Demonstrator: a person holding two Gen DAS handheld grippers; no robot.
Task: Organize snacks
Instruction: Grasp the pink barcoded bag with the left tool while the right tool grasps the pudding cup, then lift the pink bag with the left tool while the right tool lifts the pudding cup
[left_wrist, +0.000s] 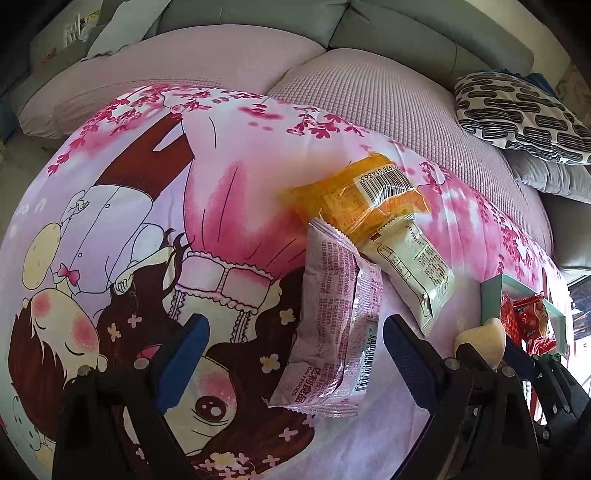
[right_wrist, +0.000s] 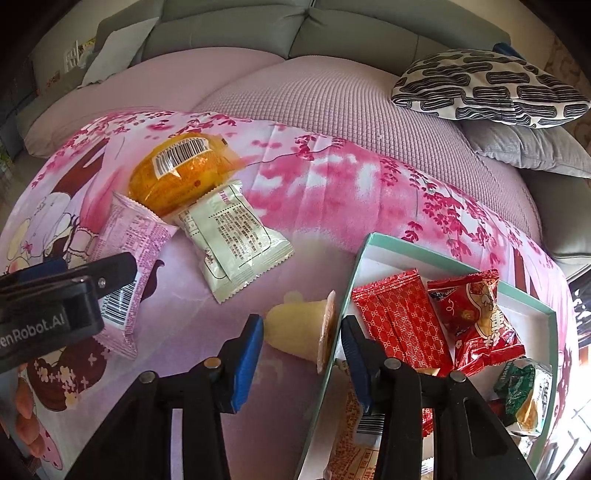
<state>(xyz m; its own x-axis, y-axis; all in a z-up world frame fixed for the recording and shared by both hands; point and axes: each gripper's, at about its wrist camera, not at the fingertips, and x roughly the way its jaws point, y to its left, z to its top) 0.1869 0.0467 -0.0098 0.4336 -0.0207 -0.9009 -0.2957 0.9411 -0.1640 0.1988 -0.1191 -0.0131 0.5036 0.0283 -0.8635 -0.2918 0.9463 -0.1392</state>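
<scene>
While your right gripper (right_wrist: 301, 339) brackets the jelly cup (right_wrist: 299, 326) beside the box (right_wrist: 354, 258), jaws partly parted, you've boxed several red packets (right_wrist: 402, 317); three wrapped snacks (left_wrist: 334, 314) still lie on the blanket (right_wrist: 314, 192) beneath your wide-open, empty left gripper (left_wrist: 295, 350).

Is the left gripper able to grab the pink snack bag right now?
Probably yes. The left gripper has its fingers spread on either side of the pink snack bag, nothing lies on its near end.
</scene>
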